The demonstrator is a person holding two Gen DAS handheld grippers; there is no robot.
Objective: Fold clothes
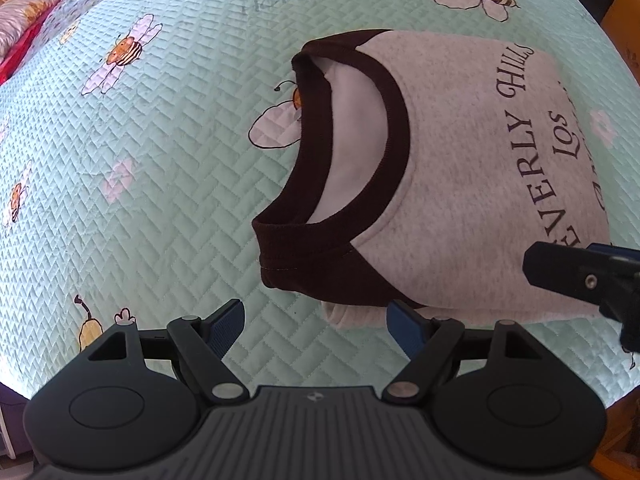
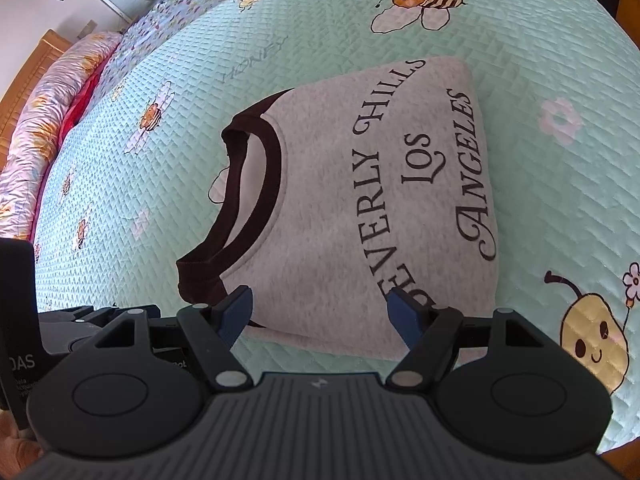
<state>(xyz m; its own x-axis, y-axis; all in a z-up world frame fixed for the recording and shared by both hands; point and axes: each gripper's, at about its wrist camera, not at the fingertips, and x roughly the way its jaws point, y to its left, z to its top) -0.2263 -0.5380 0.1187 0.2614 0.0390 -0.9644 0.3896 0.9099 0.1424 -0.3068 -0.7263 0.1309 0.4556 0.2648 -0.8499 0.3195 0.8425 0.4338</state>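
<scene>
On the bed, right by the near edge of the grey sweatshirt (image 2: 360,208), my two grippers hang wide open and hold nothing. My left gripper (image 1: 316,328) points down at the bedspread (image 1: 140,200), just beside the sweatshirt's near dark corner, and does not touch it. My right gripper (image 2: 320,316) sits over the sweatshirt's near edge, with cloth showing in the gap, but the blue pads do not press on it.

Past my fingers, the sweatshirt lies flat in a neat block, dark collar (image 2: 256,184) to one side and the big words facing up. Beyond the sweatshirt is a bee picture (image 2: 420,0).

I think the folding is nearly done. Next I may only need to tidy the near edge or lift the stack gently, using both grippers together.
</scene>
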